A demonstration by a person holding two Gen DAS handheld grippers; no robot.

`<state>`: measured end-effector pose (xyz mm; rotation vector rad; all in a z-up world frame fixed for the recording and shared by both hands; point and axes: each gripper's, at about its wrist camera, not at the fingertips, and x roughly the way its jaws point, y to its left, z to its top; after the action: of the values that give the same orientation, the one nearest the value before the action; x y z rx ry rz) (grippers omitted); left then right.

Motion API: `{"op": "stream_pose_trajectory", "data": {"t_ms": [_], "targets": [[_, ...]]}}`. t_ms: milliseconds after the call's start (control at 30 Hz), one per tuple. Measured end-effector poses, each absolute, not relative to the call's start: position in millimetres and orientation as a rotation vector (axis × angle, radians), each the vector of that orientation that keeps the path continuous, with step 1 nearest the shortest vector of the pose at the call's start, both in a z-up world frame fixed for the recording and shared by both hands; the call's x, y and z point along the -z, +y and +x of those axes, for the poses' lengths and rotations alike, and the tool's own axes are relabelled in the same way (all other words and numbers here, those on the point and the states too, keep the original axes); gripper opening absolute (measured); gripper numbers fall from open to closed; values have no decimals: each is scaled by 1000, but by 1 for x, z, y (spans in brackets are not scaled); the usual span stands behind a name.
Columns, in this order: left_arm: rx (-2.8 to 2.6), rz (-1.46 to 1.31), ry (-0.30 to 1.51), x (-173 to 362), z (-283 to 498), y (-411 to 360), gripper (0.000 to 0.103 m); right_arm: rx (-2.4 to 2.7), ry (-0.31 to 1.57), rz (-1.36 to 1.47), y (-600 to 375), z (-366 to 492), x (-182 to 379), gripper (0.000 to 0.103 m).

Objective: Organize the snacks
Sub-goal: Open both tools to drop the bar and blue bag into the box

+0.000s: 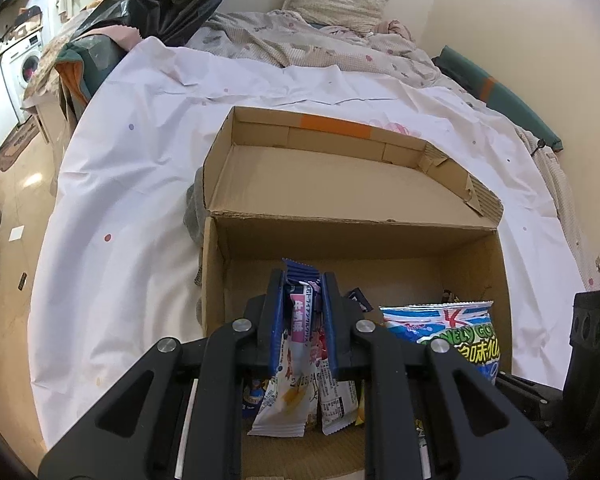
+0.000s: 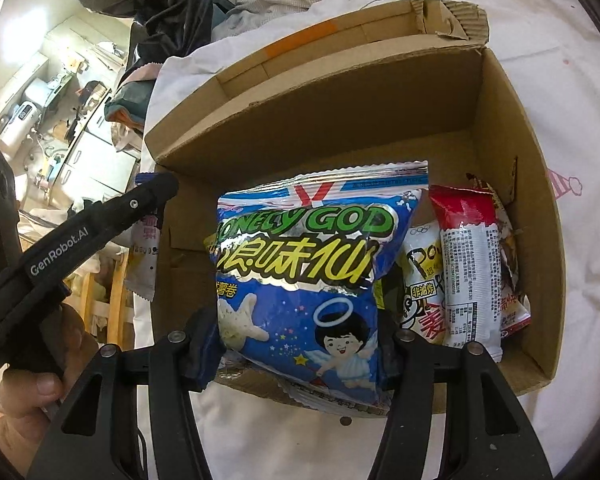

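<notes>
Both my tongs are loaded over the box [image 2: 512, 128], which sits on the bed [image 1: 132, 184]. My left tongs [image 1: 303, 312] pinch a slim white-and-purple packet [image 1: 300, 344] at the box's left side. My right tongs [image 2: 296, 344] pinch the blue chip bag [image 2: 300, 264], reading "LONELY GOD", at the box's near wall. Already in the box, right side: a red-topped packet [image 2: 468, 264] and a white "Po…" pack [image 2: 420, 272]. Judging by that, roughly halfway; both held snacks not yet dropped. Left tool is marked "GenRobot.AI".
</notes>
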<state>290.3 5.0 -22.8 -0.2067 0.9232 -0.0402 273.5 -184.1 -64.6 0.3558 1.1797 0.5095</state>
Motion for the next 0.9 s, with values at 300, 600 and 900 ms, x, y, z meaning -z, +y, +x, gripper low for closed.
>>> {"op": "stream_pose_trajectory", "data": {"t_ms": [300,600,900], "targets": [[52,-200,948,26,288,1,31,-511,1193,363,-181,278,65,63],[3,-152,895,12,267,-2,82,-504,1111,379,-193,273,49,93],[-23,-120,836,-1,245,0,82,-471,1009,379,-207,261,22,102]]}}
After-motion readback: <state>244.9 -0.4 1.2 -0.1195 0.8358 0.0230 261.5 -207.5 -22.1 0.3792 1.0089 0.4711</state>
